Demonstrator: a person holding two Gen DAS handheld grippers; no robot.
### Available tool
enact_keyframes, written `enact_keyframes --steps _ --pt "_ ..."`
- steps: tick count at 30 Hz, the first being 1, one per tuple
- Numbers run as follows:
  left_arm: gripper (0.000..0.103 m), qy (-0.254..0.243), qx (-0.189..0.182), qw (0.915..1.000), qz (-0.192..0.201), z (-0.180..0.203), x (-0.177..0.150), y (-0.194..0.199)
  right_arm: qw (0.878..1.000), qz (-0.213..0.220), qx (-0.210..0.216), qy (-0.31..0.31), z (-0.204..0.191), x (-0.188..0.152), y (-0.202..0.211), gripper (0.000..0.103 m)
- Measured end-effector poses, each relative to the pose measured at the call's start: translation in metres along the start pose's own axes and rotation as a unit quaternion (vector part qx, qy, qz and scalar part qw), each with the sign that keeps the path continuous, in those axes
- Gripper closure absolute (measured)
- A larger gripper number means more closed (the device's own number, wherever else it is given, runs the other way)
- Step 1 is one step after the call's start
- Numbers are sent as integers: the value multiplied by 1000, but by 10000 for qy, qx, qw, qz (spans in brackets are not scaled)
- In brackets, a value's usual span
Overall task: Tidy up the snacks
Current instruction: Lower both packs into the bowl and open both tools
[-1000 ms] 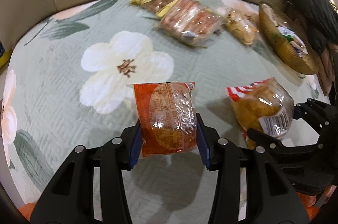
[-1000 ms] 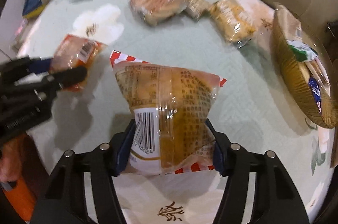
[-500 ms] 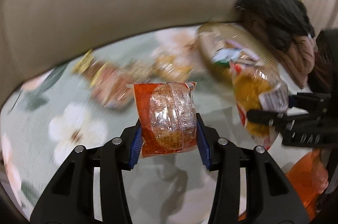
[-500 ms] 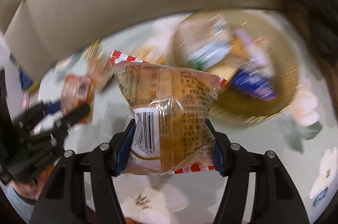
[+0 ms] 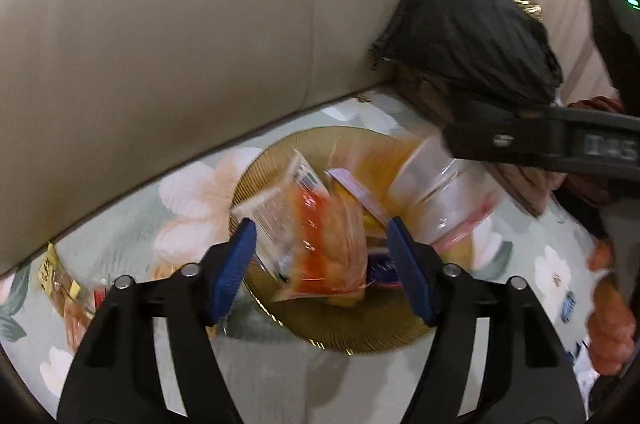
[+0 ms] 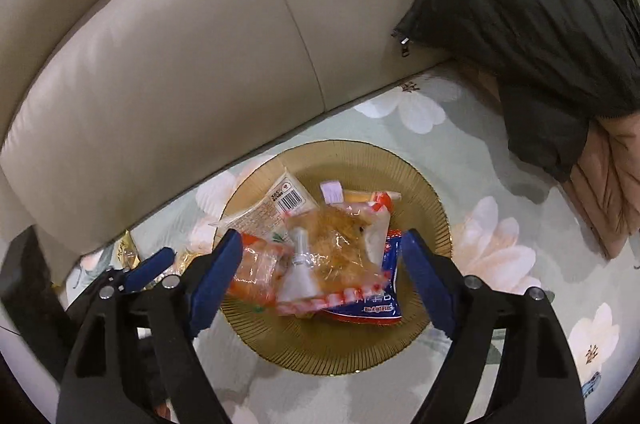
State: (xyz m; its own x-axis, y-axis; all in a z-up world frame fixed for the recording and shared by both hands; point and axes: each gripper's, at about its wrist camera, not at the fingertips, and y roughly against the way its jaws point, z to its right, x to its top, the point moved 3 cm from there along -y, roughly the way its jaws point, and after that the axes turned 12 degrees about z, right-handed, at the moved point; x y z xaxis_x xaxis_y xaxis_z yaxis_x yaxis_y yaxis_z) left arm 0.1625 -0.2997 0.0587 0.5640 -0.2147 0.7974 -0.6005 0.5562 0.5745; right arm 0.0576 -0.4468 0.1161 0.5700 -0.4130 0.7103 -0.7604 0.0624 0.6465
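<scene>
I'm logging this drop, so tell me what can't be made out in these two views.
- Left wrist view: the orange pack and the pale pack over the plate are motion-blurred; resting or falling, cannot tell.
- Left wrist view: loose snacks are cut by the left tool's arm and the edge.
- Right wrist view: the blue pack is mostly covered by the striped pack.
- Print is too small to read.

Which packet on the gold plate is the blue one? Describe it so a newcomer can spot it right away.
Start at the beige sofa back, then drop to the round gold ribbed plate on the floral cover. The blue packet lies at the plate's near right, partly under a clear red-and-white-edged snack bag. It is the only blue wrapper there, with a red edge and white lettering.
</scene>
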Motion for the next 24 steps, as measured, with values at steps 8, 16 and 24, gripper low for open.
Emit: enact_keyframes --steps 8,16,24 --pt "43 298 215 9989 -292 -61 -42 49 9950 -662 694 -272 -22 -89 1 22" --pt "36 1049 890 9904 -100 -144 -103 148 9793 -697 1574 1066 -134 -203 14 15" --pt "36 1589 2407 9552 -656 -232 -200 178 9712 -369 1164 2046 -165 -223 38 5"
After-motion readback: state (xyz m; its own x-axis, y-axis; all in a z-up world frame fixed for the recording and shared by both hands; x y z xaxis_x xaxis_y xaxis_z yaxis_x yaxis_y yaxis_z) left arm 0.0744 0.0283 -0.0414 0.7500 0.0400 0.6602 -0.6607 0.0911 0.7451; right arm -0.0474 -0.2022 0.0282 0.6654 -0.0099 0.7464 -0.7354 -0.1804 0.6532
